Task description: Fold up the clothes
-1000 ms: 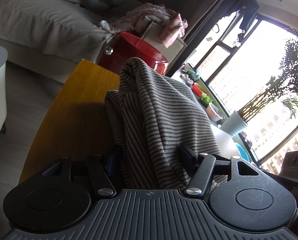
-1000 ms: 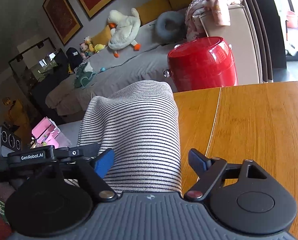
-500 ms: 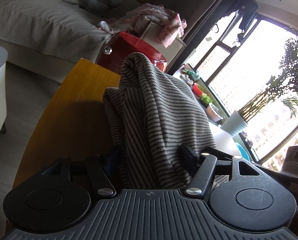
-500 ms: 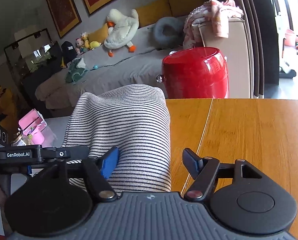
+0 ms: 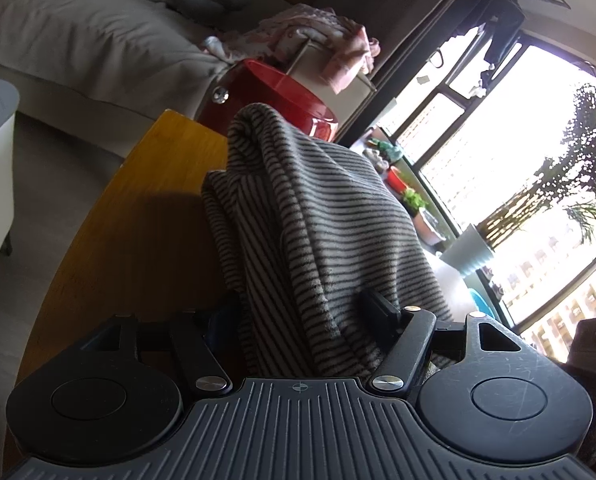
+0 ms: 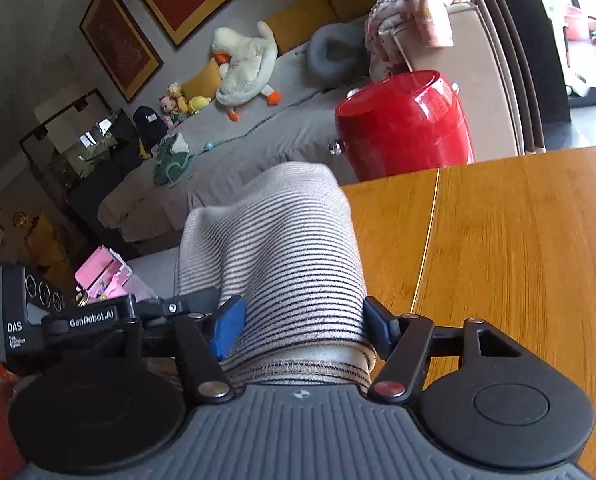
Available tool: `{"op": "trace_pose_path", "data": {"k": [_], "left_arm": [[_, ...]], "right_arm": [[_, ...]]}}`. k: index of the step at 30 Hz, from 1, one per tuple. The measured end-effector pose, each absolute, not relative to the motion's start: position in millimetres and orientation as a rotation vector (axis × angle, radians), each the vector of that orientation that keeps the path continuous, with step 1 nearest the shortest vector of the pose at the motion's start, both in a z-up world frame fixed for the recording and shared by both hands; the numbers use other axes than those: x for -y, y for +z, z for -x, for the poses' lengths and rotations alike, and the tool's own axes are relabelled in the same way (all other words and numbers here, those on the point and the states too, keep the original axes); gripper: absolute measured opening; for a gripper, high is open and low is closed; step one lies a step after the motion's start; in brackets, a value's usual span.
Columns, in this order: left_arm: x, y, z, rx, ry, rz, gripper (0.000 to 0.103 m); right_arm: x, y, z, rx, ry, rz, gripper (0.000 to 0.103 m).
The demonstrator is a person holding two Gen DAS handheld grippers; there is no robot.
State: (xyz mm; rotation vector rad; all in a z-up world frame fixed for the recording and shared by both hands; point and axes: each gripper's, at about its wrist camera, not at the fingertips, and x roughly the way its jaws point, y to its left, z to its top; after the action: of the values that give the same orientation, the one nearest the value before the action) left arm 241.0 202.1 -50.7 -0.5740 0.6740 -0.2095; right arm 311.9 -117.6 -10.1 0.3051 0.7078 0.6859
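While both tongs close in, striped garment (image 6: 281, 264) fills them.

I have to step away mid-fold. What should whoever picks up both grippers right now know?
Left gripper: a thick bunch of the striped garment fills its jaws.
Right gripper: jaws closing, both pads against the same garment's folded end.
The garment is held up over the wooden table, draped forward, not laid flat.
Done: both ends gathered.
Left: lay it down, finish the folds, let go.
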Motion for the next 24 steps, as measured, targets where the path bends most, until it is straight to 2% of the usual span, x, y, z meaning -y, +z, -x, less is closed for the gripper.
{"op": "trace_pose_path", "data": {"k": [5,12,15,16,17,24], "left_arm": [[-200,-55,-243,-0.672,-0.217,0.567,0.077],[-201,-55,-241,-0.669,-0.217,0.564,0.077],[-201,-55,-241,-0.668,-0.215,0.564,0.078],[-201,-55,-241,-0.669,-0.215,0.562,0.078],[-200,-55,-241,-0.67,-0.214,0.558,0.078],[-200,-52,-239,-0.679,-0.197,0.542,0.079]], "right_arm": [[110,-12,-308,-0.685,0.646,-0.182,0.065],[106,24,-294,-0.503,0.678,-0.16,0.065],[79,9,-308,-0.611,0.658,-0.026,0.065],[71,-1,-310,-0.64,0.628,0.036,0.071],[71,-9,-309,-0.63,0.614,0.037,0.075],[101,-5,-291,-0.663,0.61,-0.066,0.078]]}}
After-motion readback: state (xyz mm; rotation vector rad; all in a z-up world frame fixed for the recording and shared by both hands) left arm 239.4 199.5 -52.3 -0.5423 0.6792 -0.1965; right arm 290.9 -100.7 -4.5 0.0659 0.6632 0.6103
